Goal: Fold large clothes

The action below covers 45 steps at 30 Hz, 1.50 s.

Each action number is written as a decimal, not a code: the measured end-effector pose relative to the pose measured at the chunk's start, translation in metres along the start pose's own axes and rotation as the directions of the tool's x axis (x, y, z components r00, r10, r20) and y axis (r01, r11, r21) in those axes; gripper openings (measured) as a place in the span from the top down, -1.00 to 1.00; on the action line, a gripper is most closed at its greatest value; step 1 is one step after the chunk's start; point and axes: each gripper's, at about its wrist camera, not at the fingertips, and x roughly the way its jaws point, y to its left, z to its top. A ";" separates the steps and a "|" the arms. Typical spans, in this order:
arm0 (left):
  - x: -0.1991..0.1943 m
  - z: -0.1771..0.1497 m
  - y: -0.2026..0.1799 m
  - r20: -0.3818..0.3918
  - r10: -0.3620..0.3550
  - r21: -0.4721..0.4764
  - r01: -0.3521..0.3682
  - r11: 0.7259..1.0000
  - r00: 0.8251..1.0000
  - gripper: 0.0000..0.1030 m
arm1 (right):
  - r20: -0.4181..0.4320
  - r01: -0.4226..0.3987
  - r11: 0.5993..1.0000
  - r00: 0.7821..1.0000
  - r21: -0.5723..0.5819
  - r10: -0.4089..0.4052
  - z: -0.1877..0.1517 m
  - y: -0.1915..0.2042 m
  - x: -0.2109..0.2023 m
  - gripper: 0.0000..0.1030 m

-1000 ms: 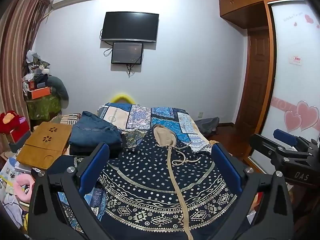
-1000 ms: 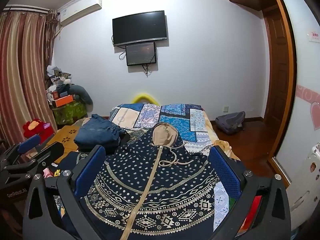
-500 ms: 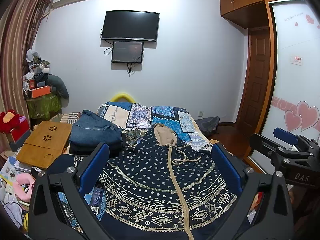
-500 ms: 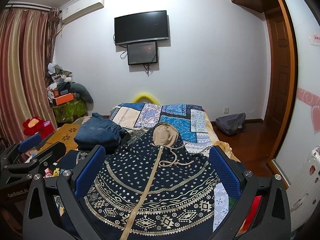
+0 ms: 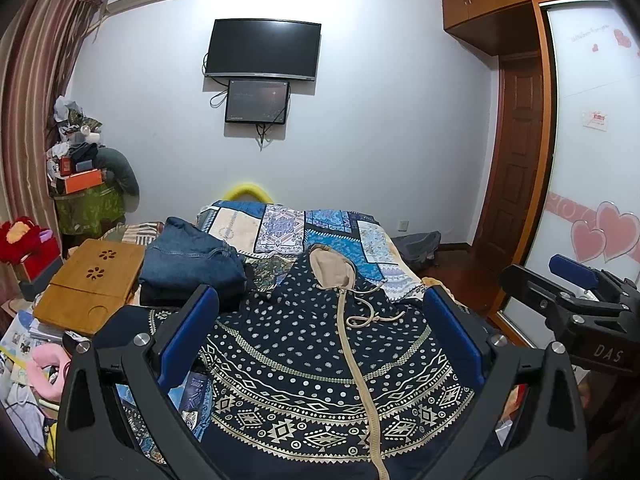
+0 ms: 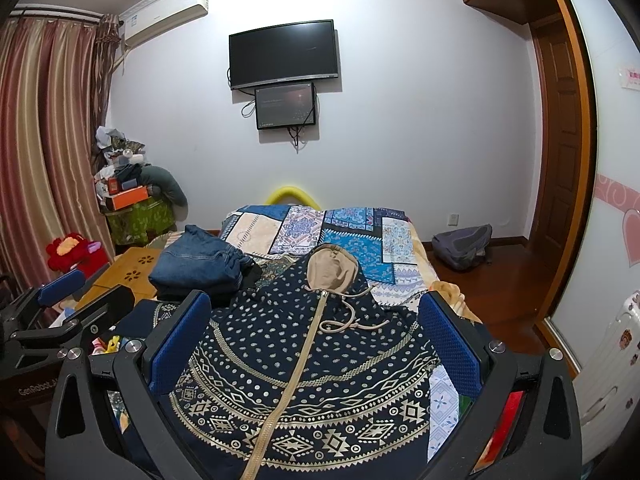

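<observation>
Bed point(image 5: 280, 222): patchwork cover, blue and cream panels. Hooded garment point(image 5: 320, 352): navy, gold-patterned, spread flat on the bed's near half, zipper up, beige hood point(image 5: 330, 268) toward the far wall. Folded jeans point(image 5: 192, 258): stacked on the bed's left side, beside the garment. Left hand-held gripper point(image 5: 320, 320): fingers wide apart, above the garment, holding nothing. Right hand-held gripper point(image 6: 314, 318): likewise spread, empty.

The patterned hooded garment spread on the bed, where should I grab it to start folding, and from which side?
Grip the patterned hooded garment at its outer side edges, the left claw coming from the left, the right claw from the right. It lies flat, zipper running down the middle, so each half probably folds inward toward that line.
</observation>
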 end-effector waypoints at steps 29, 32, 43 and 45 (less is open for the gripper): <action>0.064 0.027 0.087 0.026 0.218 -0.048 -0.216 0.975 0.976 -0.99 | -0.069 0.003 0.999 0.998 -0.045 -0.006 0.009 0.011 0.056 -1.00; 0.087 0.027 0.116 -0.012 0.263 -0.083 -0.263 0.961 0.965 -0.99 | -0.094 0.011 0.998 0.995 -0.058 -0.016 0.010 0.009 0.080 -1.00; 0.166 -0.035 0.249 -0.313 0.331 -0.243 -0.412 0.878 0.890 -0.99 | -0.298 -0.004 0.999 0.955 -0.045 -0.009 0.004 -0.011 0.186 -1.00; 0.177 -0.050 0.271 -0.374 0.315 -0.275 -0.429 0.861 0.872 -0.99 | -0.342 -0.017 1.000 0.940 -0.003 0.015 -0.001 -0.016 0.202 -1.00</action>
